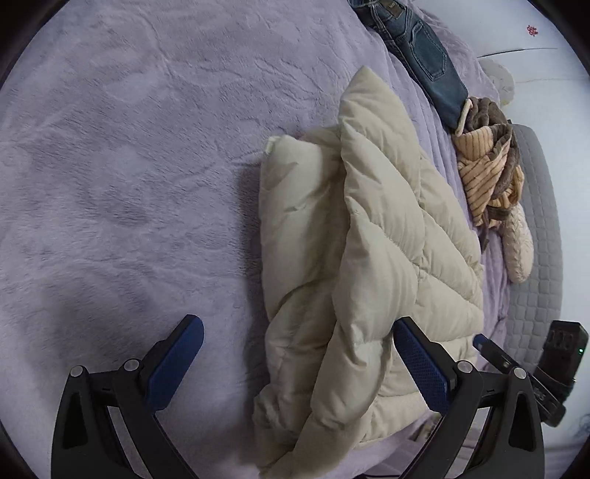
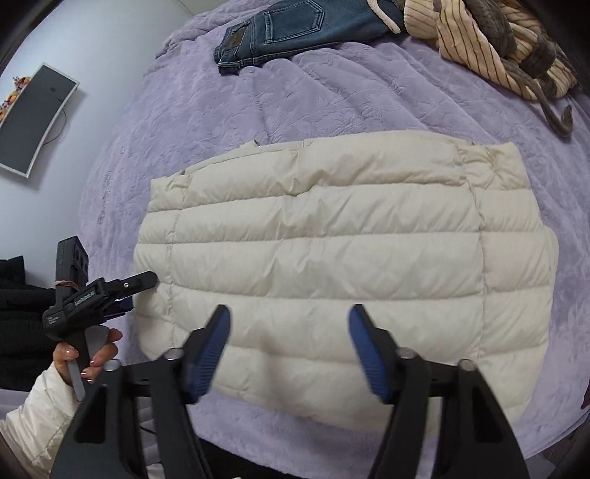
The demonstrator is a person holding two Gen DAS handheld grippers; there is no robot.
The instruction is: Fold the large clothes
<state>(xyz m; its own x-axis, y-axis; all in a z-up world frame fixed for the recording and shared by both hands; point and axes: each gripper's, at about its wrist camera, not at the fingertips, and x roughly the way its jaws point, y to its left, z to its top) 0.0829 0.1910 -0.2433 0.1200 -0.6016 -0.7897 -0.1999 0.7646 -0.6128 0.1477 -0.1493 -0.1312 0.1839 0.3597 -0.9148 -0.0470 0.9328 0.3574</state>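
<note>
A cream quilted puffer jacket (image 2: pixel 332 258) lies folded into a rough rectangle on the purple plush bed cover (image 2: pixel 332 110). In the left wrist view the jacket (image 1: pixel 368 258) lies just ahead and to the right. My left gripper (image 1: pixel 295 353) is open, with its right finger by the jacket's near edge and nothing held. It also shows in the right wrist view (image 2: pixel 140 283) at the jacket's left edge. My right gripper (image 2: pixel 289 331) is open and empty, just above the jacket's near edge. It shows in the left wrist view (image 1: pixel 486 342) beyond the jacket.
Folded blue jeans (image 2: pixel 287 25) lie at the far side of the bed. A striped beige and brown garment (image 2: pixel 490 48) is bunched at the far right. A dark monitor (image 2: pixel 33 118) hangs on the wall at left. A grey quilted mattress edge (image 1: pixel 538 239) shows past the cover.
</note>
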